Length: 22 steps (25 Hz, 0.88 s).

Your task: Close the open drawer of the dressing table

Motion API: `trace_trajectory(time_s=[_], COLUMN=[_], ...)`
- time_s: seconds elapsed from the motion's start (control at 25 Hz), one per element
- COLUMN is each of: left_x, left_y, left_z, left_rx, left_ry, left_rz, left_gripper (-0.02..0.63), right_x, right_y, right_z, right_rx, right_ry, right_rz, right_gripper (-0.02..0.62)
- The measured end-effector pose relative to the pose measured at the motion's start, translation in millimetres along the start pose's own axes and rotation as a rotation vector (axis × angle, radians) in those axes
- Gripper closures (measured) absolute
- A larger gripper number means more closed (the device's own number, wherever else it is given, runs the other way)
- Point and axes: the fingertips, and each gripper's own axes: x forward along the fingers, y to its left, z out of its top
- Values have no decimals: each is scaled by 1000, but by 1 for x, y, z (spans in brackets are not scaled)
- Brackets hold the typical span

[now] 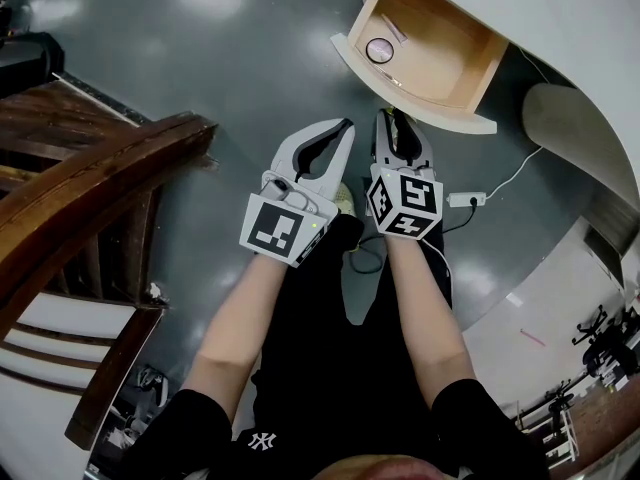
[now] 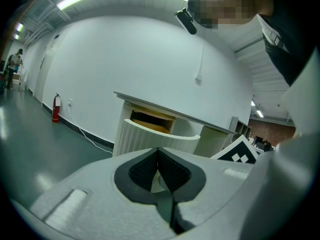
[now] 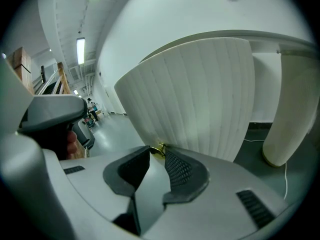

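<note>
The person's black-clad lap and bare forearms fill the bottom of the head view, reaching out side by side over a grey-green floor. The left gripper has its jaws drawn together, tips touching and nothing between them; it points at the drawer but is short of it. The right gripper sits closer, just beside the left one, its jaws apart. In the right gripper view, a small brass knob on the drawer's ribbed white front lies between the fingertips, and the pads do not press on it.

The drawer stands pulled well out from the white dressing table, its wooden inside bare except for a small round object near the front. A dark wooden chair crowds the left side. On the floor to the right, a white power strip and its cable lie near the table's rounded leg. A red fire extinguisher stands by the far wall.
</note>
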Motion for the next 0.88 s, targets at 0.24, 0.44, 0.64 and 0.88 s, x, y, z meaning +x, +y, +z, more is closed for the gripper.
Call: trace_trajectory(time_s=[0.24, 0.44, 0.64, 0.88], left_x=[25, 48, 74, 100], left_y=[11, 24, 27, 35], left_z=[12, 17, 20, 19], left_rx=[-3, 8, 24, 38], left_ry=[-23, -40, -54, -62], left_rz=[6, 18, 13, 13], left_gripper=[595, 595, 595, 595], right_x=[18, 37, 52, 67], right_y=[-17, -31, -44, -51], right_z=[25, 46, 66, 83], right_rx=[-21, -49, -87, -128], right_ry=[-31, -73, -110, -159], right_rz=[-11, -6, 2, 13], right_gripper=[489, 491, 494, 495])
